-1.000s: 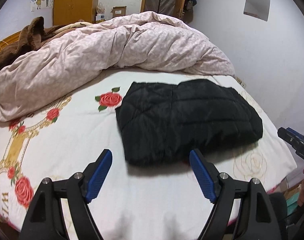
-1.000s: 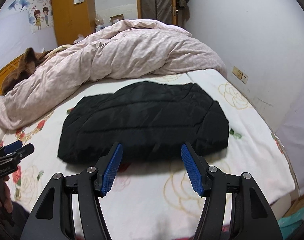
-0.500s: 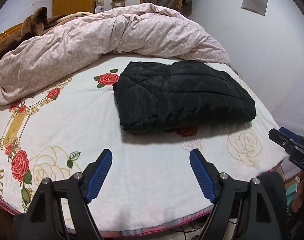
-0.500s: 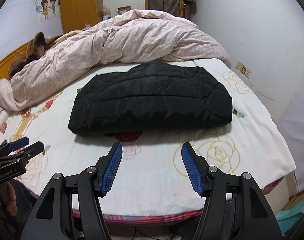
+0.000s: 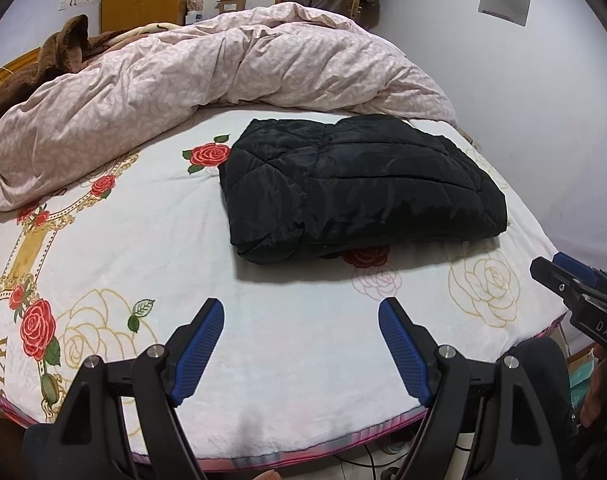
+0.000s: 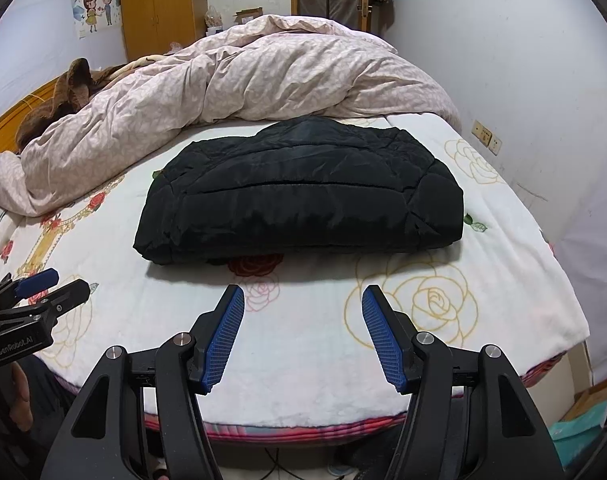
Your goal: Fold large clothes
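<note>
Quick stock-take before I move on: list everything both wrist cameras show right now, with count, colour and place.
folded jacket: one, black quilted, middle of the bed, touching neither gripper
bed sheet: one, white with red and gold roses, under the jacket
duvet: one, pale pink, heaped behind the jacket
blanket: one, brown, far left by the headboard
wardrobe: one, orange-brown, back wall
wall sticker: one, cartoon couple, left of the wardrobe
wall sockets: two, cream, right wall
left hand-held gripper: one, black with blue pads, open, over the near bed edge
right hand-held gripper: one, same colours, open, over the near bed edge
</note>
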Action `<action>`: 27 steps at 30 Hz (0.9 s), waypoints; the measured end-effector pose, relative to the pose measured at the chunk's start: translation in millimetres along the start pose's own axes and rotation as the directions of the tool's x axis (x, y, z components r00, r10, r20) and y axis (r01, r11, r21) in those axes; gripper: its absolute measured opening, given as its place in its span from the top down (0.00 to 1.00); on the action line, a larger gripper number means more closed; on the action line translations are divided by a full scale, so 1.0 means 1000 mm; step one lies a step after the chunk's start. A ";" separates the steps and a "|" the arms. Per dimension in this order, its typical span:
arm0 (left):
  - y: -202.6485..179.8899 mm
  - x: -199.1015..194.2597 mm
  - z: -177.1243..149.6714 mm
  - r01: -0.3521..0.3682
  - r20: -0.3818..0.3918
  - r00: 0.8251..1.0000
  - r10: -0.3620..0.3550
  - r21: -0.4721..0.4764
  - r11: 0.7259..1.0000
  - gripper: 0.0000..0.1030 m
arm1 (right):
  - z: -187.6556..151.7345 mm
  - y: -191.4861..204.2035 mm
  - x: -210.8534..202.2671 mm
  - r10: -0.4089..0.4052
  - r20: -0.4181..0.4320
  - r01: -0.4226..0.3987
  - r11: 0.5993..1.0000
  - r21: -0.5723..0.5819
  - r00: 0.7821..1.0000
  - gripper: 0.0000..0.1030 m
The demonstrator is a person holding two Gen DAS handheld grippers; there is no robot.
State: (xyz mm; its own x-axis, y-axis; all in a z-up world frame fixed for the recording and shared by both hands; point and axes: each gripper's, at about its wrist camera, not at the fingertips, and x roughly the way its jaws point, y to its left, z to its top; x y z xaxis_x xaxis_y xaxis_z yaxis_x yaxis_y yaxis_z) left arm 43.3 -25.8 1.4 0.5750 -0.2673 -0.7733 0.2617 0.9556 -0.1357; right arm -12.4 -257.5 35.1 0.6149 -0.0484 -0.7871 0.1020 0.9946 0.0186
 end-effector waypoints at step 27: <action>-0.004 0.005 -0.001 -0.004 -0.022 1.000 0.004 0.005 1.000 0.21 | -0.003 -0.001 0.006 0.001 -0.018 -0.001 1.000 0.001 1.000 0.40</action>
State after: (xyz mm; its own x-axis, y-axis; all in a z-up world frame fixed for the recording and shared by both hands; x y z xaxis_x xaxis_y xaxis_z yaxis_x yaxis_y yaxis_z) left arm 44.4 -30.5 -2.6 0.5588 -0.2608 -0.7872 0.2633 0.9559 -0.1299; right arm -11.7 -258.4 28.5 0.6011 -0.0462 -0.7978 0.1025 0.9945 0.0195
